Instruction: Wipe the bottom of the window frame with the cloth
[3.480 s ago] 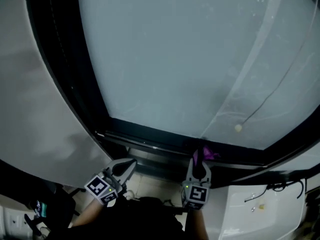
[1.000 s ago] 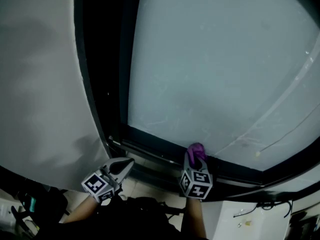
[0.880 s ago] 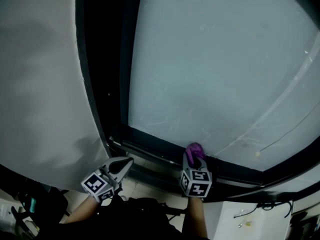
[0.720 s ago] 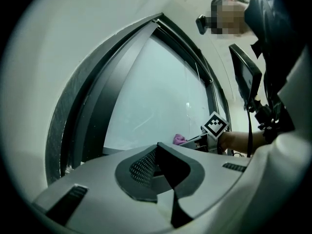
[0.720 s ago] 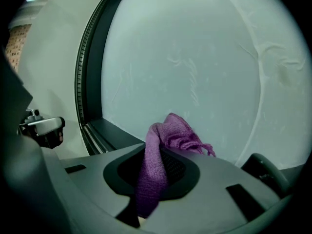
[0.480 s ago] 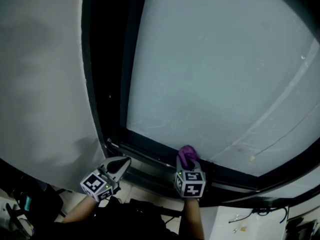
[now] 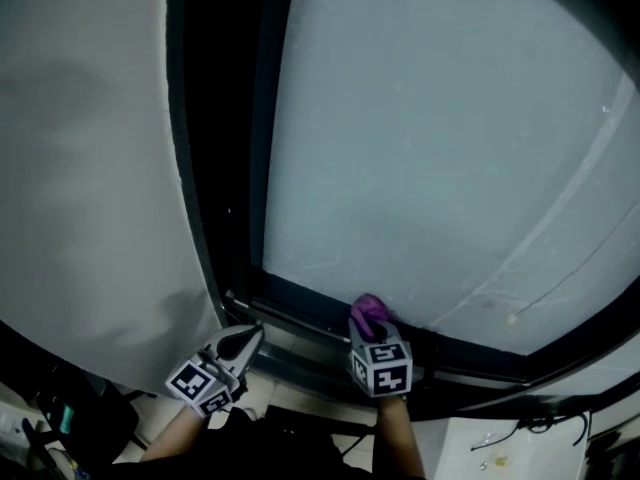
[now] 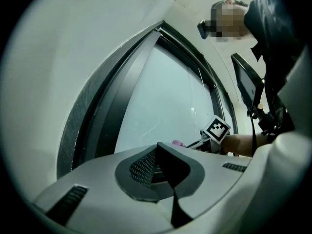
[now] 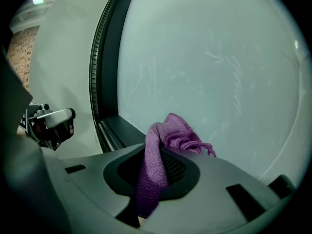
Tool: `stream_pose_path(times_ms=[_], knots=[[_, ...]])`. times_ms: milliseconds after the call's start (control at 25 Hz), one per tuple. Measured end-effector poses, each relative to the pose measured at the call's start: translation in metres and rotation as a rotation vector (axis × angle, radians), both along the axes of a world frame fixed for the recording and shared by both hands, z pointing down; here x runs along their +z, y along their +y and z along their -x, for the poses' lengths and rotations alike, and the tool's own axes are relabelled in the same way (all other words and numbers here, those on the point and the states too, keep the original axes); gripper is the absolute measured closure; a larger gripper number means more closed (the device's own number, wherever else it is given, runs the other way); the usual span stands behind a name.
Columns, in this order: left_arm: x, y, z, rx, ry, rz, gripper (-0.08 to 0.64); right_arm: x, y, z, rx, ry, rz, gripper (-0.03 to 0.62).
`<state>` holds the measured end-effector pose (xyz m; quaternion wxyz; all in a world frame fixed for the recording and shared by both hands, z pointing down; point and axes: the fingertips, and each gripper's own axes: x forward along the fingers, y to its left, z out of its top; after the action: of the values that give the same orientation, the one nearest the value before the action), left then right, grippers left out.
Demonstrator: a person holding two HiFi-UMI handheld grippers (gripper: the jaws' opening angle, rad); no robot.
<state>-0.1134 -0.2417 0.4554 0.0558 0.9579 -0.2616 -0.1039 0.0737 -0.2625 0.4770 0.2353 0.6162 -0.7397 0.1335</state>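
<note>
Jaws of the right gripper are clamped on the purple cloth, whose bunched tip is held at the bottom of the window frame, just under the glass. For a clean stroke, the cloth should be pressed into the dark rail and drawn steadily along it. Jaws of the left gripper are seen together, empty, near the frame's corner.

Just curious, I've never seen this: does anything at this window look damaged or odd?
Nothing broken. The pale window glass carries faint streaks; the purple knitted cloth sits bunched, clamped by the right gripper.
</note>
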Motion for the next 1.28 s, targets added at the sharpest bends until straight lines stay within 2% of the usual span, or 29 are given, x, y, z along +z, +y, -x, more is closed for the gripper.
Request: stream_pose_path(times_ms=[160, 360, 640, 840, 1280], knots=[[0.005, -0.006, 0.013, -0.034, -0.023, -0.020, 0.560, 0.001, -0.004, 0.014, -0.029, 0.000, 0.004, 0.528], [0.000, -0.002, 0.028, -0.086, 0.034, -0.029, 0.560, 0.002, -0.011, 0.033, -0.100, 0.060, 0.023, 0.528], [0.014, -0.002, 0.049, -0.127, -0.026, -0.004, 0.560, 0.005, -0.019, 0.054, -0.141, 0.091, 0.022, 0.528], [0.010, 0.001, 0.058, -0.140, -0.045, -0.027, 0.560, 0.007, -0.028, 0.068, -0.180, 0.083, 0.037, 0.528], [0.010, 0.002, 0.089, -0.213, -0.029, -0.024, 0.560, 0.005, -0.050, 0.110, -0.294, 0.120, 0.053, 0.528]])
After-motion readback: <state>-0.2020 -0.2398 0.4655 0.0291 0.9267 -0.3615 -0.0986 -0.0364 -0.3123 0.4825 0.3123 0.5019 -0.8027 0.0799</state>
